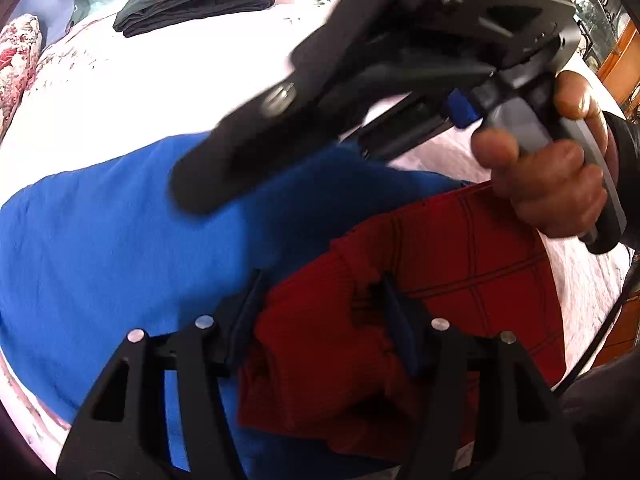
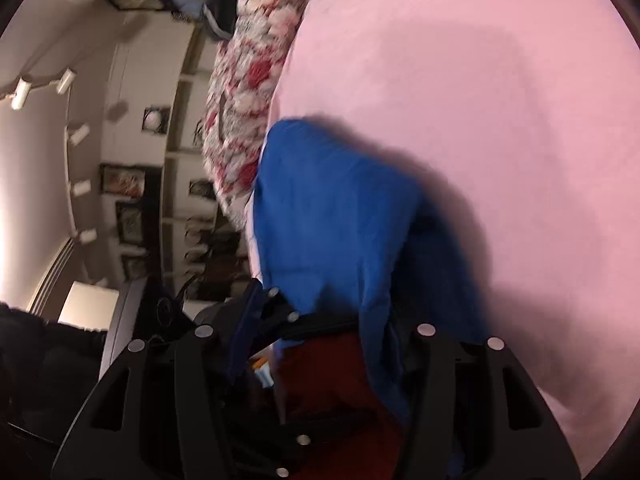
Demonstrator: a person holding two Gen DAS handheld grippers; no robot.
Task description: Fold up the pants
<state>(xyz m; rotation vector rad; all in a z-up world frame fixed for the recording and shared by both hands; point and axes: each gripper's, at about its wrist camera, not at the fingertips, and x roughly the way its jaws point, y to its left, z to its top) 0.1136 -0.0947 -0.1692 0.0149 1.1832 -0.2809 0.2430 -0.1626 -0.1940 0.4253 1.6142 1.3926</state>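
Blue pants (image 1: 120, 240) lie spread on the pink bed sheet (image 1: 120, 92). A red checked garment (image 1: 440, 264) lies on their right part. My left gripper (image 1: 324, 316) is low over the bed with its jaws apart around a bunched fold of the red garment. My right gripper (image 1: 224, 168) crosses above the blue pants, held by a hand (image 1: 560, 184). In the right wrist view the right gripper (image 2: 320, 340) is rolled sideways, and blue pants fabric (image 2: 336, 208) and red fabric (image 2: 328, 392) fill the gap between its fingers. Whether it pinches them is unclear.
A stack of folded dark and teal clothes (image 1: 200, 4) sits at the far side of the bed. A floral pillow (image 1: 16, 64) lies at the left edge, also in the right wrist view (image 2: 256, 64). Wooden furniture (image 1: 616, 60) stands beyond the right bed edge.
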